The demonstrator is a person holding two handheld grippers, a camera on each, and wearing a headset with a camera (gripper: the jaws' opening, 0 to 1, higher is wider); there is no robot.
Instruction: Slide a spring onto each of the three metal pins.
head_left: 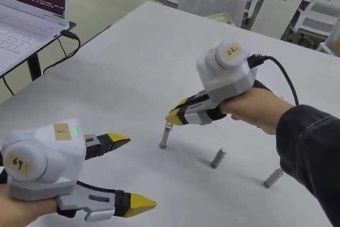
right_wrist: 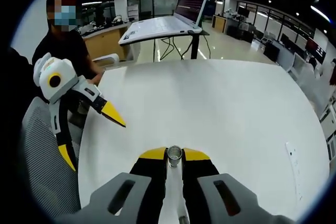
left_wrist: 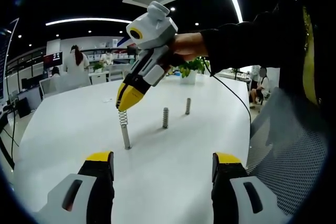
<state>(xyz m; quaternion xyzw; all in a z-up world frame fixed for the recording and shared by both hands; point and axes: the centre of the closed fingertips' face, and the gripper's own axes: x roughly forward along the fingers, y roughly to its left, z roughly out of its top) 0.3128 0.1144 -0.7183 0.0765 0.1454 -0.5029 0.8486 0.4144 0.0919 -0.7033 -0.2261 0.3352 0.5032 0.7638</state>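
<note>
While spring (head_left: 168, 127) stands upright on pin (head_left: 163, 142) | right tool (head_left: 171, 117) clamps it (left tool (head_left: 141, 171) agape)

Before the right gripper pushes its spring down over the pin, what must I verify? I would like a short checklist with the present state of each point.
1. The right gripper is shut on the small coiled metal spring: ok.
2. The spring's lower end is over the top of the thin grey metal pin: ok, by the left gripper view.
3. The pin stands about upright on the white table: ok.
4. The left gripper is open, empty and apart from the pin: ok.
5. The two other coiled springs stand apart from this pin: ok. Whether pins are inside them: cannot tell.
</note>
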